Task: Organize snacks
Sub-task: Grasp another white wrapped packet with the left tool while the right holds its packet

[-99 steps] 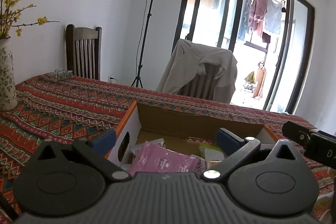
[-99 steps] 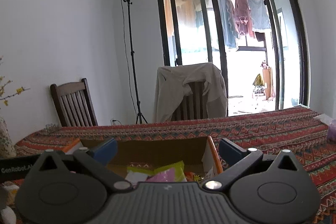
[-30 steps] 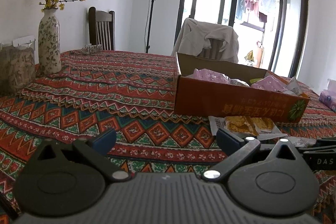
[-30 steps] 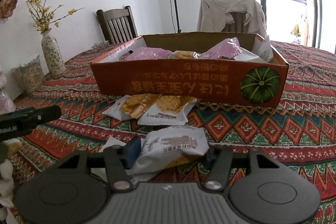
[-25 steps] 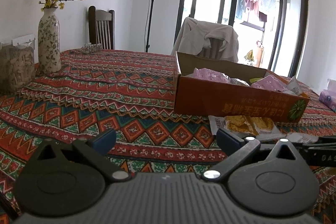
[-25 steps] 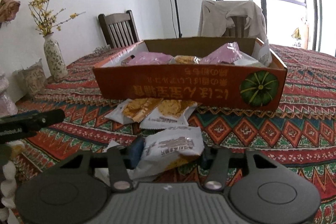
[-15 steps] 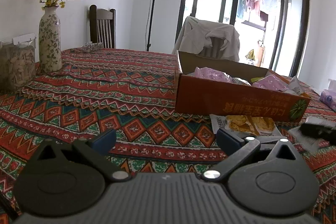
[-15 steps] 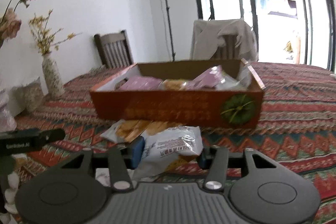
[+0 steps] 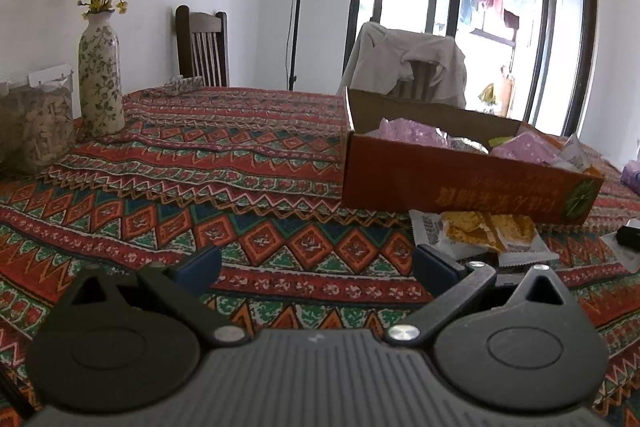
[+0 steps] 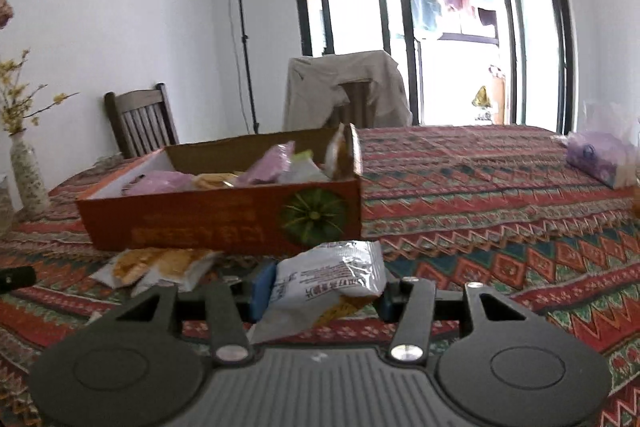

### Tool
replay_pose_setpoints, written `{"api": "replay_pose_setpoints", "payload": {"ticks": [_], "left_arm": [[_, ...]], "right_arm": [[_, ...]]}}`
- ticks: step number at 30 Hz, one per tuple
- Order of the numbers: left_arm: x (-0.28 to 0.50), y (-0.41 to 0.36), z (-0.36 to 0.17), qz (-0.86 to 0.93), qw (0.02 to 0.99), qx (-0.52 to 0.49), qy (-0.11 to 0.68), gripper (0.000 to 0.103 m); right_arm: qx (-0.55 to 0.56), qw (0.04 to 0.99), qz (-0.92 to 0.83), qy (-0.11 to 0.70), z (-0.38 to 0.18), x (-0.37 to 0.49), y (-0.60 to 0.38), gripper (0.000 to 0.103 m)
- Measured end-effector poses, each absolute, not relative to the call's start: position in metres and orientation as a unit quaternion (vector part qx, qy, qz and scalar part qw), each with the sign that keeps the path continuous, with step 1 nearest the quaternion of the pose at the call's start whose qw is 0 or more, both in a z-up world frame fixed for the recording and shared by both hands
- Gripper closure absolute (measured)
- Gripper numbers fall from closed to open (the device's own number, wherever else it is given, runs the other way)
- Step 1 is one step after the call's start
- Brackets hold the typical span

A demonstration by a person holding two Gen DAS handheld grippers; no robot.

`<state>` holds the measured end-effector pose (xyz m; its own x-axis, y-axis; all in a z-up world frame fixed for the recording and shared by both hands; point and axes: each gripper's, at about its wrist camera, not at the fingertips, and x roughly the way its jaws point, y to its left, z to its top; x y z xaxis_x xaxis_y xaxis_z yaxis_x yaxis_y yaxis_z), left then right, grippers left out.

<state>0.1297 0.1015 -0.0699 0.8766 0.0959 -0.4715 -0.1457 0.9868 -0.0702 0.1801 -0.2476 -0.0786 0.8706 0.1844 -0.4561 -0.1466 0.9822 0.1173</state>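
Clamping a white foil snack packet (image 10: 328,279) between its blue pads, the right gripper (image 10: 320,293) holds the packet just in front of the orange cardboard box with the green pumpkin print (image 10: 224,219). Its jaws have just been closing, and the packet sits pinched between them, crumpled at the middle with its loose lower end hanging toward the camera.

The left gripper (image 9: 316,267) hangs with its jaws spread wide and nothing between them, over the red patterned tablecloth (image 9: 200,187).

Two more flat packets showing golden crackers (image 10: 156,267) lie on the cloth against the box's front wall, so the sorting looks only partly done. Inside the box, pink and pale wrappers (image 10: 272,163) already lie heaped loosely.

As for handling, the held packet looks very light and soft: thin foil film with some air in it and, probably, a brittle biscuit inside, though the print is too blurred to be sure. The film is slick and buckles under pressure, so a hard squeeze risks crushing the contents, while a weak one may let it slide out. The best hold is likely across the flat body near a sealed seam, where the film is doubled and stiffer. The packets on the cloth lie flat, so a finger would need to slip under an edge.
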Motion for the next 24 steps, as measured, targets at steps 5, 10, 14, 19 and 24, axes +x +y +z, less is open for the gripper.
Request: {"api": "replay_pose_setpoints", "payload": {"ticks": [5, 10, 14, 19, 24], "left_arm": [[0.130, 0.095, -0.066, 0.072, 0.966, -0.053, 0.243, 0.000], [0.133, 0.068, -0.055, 0.031, 0.967, -0.066, 0.244, 0.000], [0.138, 0.035, -0.052, -0.009, 0.964, -0.045, 0.261, 0.000], [0.146, 0.000, -0.063, -0.048, 0.951, -0.034, 0.303, 0.000], [0.149, -0.023, -0.073, -0.059, 0.944, -0.012, 0.324, 0.000]], "right_arm": [[0.050, 0.964, 0.092, 0.243, -0.086, 0.182, -0.250, 0.054], [0.059, 0.963, 0.100, 0.242, -0.087, 0.181, -0.250, 0.054], [0.063, 0.963, 0.107, 0.239, -0.087, 0.180, -0.251, 0.054], [0.068, 0.963, 0.111, 0.236, -0.088, 0.179, -0.253, 0.053], [0.074, 0.962, 0.117, 0.236, -0.087, 0.180, -0.254, 0.053]]}}
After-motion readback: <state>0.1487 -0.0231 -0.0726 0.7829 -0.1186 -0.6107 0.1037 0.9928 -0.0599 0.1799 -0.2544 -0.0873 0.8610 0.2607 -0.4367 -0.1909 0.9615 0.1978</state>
